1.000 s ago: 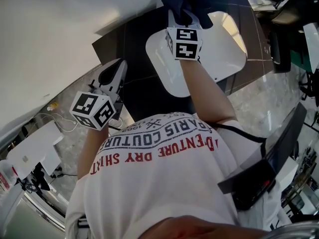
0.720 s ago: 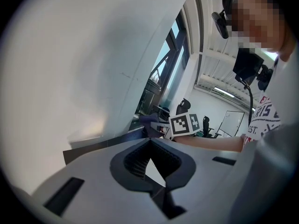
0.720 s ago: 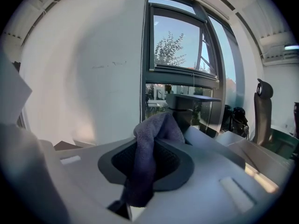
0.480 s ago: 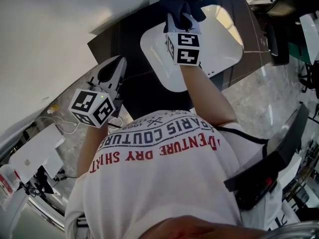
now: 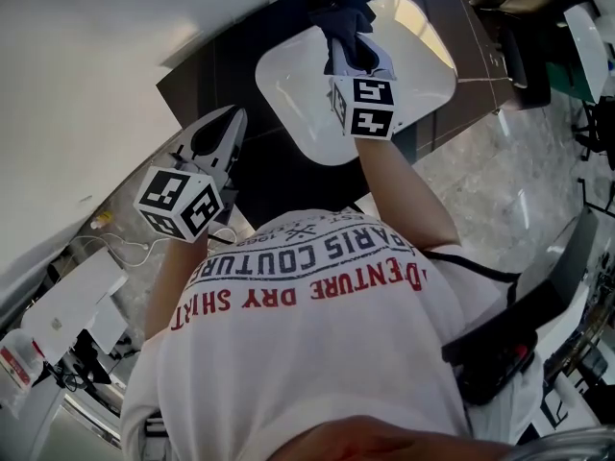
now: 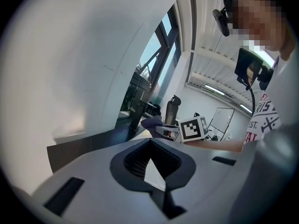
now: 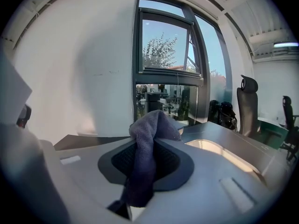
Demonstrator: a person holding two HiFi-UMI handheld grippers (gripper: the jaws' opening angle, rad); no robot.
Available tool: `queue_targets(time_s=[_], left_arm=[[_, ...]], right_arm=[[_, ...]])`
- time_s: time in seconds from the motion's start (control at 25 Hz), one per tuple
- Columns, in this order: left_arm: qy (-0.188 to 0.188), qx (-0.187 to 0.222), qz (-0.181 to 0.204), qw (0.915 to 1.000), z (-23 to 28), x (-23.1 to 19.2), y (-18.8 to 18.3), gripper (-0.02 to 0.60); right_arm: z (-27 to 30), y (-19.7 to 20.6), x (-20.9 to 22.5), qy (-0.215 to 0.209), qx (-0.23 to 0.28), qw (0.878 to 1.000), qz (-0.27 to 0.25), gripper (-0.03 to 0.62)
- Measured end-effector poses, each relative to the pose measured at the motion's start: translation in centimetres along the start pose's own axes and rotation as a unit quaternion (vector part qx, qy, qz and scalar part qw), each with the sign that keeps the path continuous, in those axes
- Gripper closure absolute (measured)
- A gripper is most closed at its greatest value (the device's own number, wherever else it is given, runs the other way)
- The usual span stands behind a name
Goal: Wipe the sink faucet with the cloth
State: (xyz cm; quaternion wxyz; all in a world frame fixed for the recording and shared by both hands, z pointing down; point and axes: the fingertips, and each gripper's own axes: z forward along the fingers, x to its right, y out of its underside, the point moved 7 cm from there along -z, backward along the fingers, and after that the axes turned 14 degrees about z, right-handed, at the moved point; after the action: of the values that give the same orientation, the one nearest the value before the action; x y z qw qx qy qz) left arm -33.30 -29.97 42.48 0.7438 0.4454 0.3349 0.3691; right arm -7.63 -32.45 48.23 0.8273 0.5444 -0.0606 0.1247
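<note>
Since a second ago the right gripper [image 5: 351,48] has slid a little across the white oval sink basin [image 5: 288,94]. It now hangs over the basin's middle rather than its left part, while the left gripper [image 5: 217,142] sits much where it was. The whole scene has also drifted left in the head view (the head camera turned).

The right gripper's jaws are pinched on a dark blue-grey cloth [image 5: 341,3]. In the right gripper view the folded cloth [image 7: 148,139] rises in a rounded hump past the jaw tips, and its tail hangs down between the ribbed pads toward the camera. In the head view the cloth bunches at the basin's far rim, at the top edge of the picture, and covers whatever stands there.

The left gripper view shows that spot from the side. A dark upright faucet [image 6: 136,119] stands at the back of the sink, and the cloth [image 6: 151,122] is pressed close beside it, held out by the right gripper [image 6: 163,130]. I cannot tell whether cloth and faucet actually touch.

The left gripper [image 6: 149,146] has its jaws pressed together with nothing between them. It is held off to the left above the dark brown surface [image 5: 245,70] around the sink, well apart from the cloth.

The person's white printed T-shirt [image 5: 307,353] fills the lower half of the head view, and a pale wall [image 5: 77,65] lies to the left.
</note>
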Motion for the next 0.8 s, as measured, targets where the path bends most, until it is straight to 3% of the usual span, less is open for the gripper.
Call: queue_targets(time_s=[0.16, 0.32, 0.52, 0.8], left_arm=[[0.008, 0.011, 0.011, 0.9998, -0.2, 0.8, -0.2, 0.581], [0.005, 0.031, 0.026, 0.9991, -1.4, 1.7, -0.3, 0.581], [-0.003, 0.057, 0.019, 0.9982, -3.7, 4.1, -1.1, 0.58], [-0.071, 0.083, 0.032, 0.9935, -7.0, 10.2, -2.8, 0.58]], right_arm=[[-1.2, -0.9, -0.3, -0.02, 0.014, 1.0, -0.015, 0.526], [-4.5, -1.7, -1.7, -0.069, 0.014, 0.997, -0.028, 0.526], [-9.8, -4.0, -4.1, -0.121, 0.009, 0.991, -0.051, 0.526], [-16.9, -6.9, -4.3, -0.202, 0.032, 0.977, -0.064, 0.526]])
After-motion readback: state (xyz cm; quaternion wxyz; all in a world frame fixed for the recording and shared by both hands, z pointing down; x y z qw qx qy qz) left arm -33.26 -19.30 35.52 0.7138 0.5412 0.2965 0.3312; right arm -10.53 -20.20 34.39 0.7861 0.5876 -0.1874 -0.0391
